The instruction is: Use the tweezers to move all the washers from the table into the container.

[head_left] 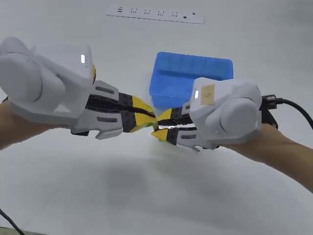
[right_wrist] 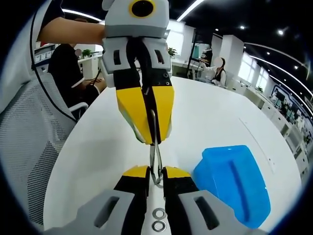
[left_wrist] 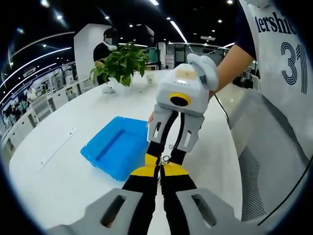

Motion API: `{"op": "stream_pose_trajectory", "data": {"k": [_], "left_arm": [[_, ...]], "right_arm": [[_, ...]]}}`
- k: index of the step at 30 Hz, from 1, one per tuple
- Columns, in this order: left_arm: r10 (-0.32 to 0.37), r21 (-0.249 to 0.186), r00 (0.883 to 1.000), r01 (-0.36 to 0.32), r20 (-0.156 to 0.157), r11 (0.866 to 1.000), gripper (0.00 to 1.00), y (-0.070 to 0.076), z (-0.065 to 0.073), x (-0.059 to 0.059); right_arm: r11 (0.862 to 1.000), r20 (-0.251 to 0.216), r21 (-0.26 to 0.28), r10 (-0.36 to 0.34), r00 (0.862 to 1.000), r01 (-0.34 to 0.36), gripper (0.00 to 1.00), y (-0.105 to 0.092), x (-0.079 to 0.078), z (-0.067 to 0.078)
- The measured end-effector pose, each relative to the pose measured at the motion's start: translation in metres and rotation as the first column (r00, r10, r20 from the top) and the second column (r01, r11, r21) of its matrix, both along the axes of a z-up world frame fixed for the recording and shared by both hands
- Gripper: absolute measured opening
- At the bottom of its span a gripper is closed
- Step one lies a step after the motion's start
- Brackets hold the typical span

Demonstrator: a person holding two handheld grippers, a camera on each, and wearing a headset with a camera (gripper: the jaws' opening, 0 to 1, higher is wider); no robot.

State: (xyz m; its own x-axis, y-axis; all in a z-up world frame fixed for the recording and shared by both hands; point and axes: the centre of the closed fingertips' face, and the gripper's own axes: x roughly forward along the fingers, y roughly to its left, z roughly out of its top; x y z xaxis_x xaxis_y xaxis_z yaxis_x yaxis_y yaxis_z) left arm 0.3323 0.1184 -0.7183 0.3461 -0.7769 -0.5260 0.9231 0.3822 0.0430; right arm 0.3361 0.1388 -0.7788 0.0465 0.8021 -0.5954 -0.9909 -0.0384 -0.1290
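**Tweezers shared between both tools**

The left tool [head_left: 150,121] and right tool [head_left: 157,131] meet tip to tip, each pinched shut on the thin metal tweezers [right_wrist: 153,139]. Two washers [right_wrist: 159,213] lie on the table [head_left: 146,191] at 6 o'clock in the right gripper view. The blue container [head_left: 190,78] sits at 1 o'clock from the tips. This looks like settling the tweezers grip. Next, one tool must let go so the tips can be aimed at a washer.

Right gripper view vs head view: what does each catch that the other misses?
Right gripper view: two washers on the table, and thin tweezers clamped by the left gripper and right gripper. Head view: a power strip beyond the blue container. Shared: that container, the white table, both grippers tip to tip.
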Motion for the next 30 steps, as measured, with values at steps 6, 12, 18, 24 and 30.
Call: {"op": "stream_pose_trajectory", "data": {"k": [6, 12, 18, 24, 30], "left_arm": [[0.003, -0.005, 1.0, -0.003, -0.016, 1.0, 0.06, 0.001, 0.0, 0.002], [-0.01, -0.006, 1.0, 0.01, -0.021, 1.0, 0.06, -0.005, 0.001, 0.001], [-0.02, -0.021, 1.0, 0.02, -0.017, 1.0, 0.06, -0.01, 0.012, 0.001], [-0.046, -0.028, 0.999, 0.046, -0.006, 0.999, 0.06, -0.014, 0.029, 0.005], [-0.058, -0.024, 0.998, 0.058, 0.037, 0.998, 0.06, -0.019, 0.048, 0.017]], "right_arm": [[1.0, -0.007, 0.001, 0.003, 1.0, -0.003, 0.11, 0.0, 0.001, -0.001], [1.0, -0.001, -0.012, 0.009, 1.0, -0.009, 0.1, -0.003, -0.001, 0.0], [1.0, 0.009, -0.001, 0.008, 1.0, -0.008, 0.1, -0.012, 0.0, 0.011], [1.0, 0.022, 0.03, 0.0, 1.0, -0.001, 0.1, -0.016, 0.005, 0.03], [0.999, 0.059, 0.046, -0.007, 0.998, 0.005, 0.1, -0.021, 0.02, 0.05]]}}
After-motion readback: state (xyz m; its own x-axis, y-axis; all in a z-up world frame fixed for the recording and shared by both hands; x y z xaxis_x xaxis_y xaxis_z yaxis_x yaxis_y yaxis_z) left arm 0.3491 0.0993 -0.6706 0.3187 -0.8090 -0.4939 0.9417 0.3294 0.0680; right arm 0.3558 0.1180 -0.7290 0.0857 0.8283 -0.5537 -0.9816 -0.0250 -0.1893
